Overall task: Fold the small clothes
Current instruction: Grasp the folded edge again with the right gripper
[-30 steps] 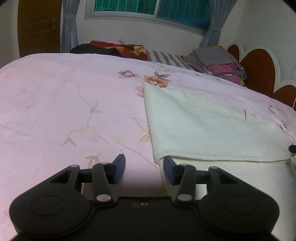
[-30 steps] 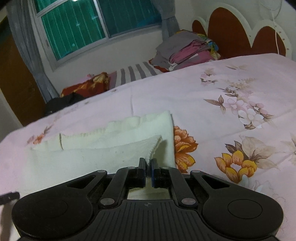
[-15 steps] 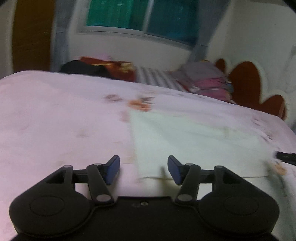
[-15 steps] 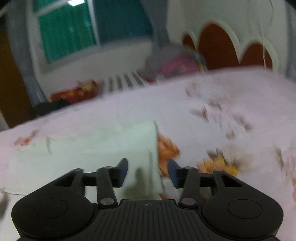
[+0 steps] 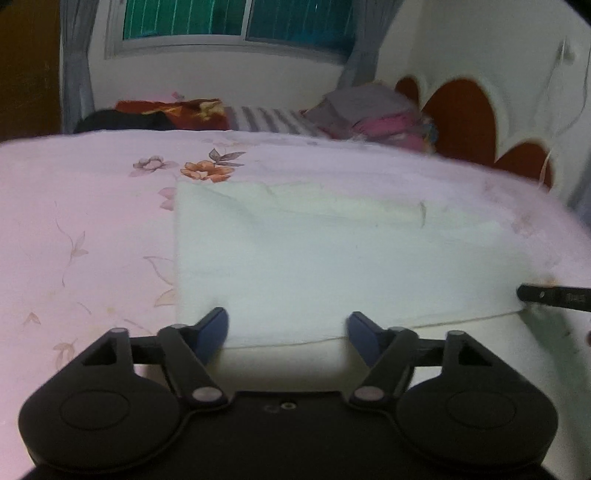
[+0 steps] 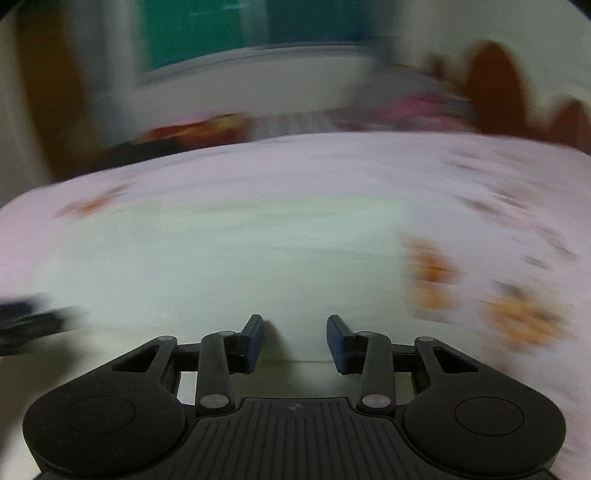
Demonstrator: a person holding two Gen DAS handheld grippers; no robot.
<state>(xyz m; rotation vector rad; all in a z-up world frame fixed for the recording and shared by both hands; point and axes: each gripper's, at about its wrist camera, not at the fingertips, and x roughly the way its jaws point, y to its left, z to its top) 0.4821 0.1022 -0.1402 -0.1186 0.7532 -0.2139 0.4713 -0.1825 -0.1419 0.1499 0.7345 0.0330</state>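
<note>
A cream knitted garment [image 5: 332,266] lies folded flat on the pink flowered bedsheet [image 5: 81,206]. In the left wrist view my left gripper [image 5: 287,330] hovers over the near folded edge; its jaws are opening and nothing sits between the blue pads. The right wrist view is blurred by motion. There the same cream garment [image 6: 240,258] fills the middle, and my right gripper [image 6: 294,341] stands over its near edge with its jaws closing, a gap between them and no cloth pinched. The tip of the right gripper [image 5: 554,297] shows at the garment's right corner.
A pile of folded clothes [image 5: 376,114] and a striped cloth [image 5: 273,120] sit at the far edge of the bed. A red and white scalloped headboard [image 5: 461,118] rises at the right. A window [image 5: 236,18] and curtains stand behind.
The right gripper let go of the garment corner it pinched, and the cloth now lies flat. The left jaws spread wider. Both grippers shifted toward the garment's middle.
</note>
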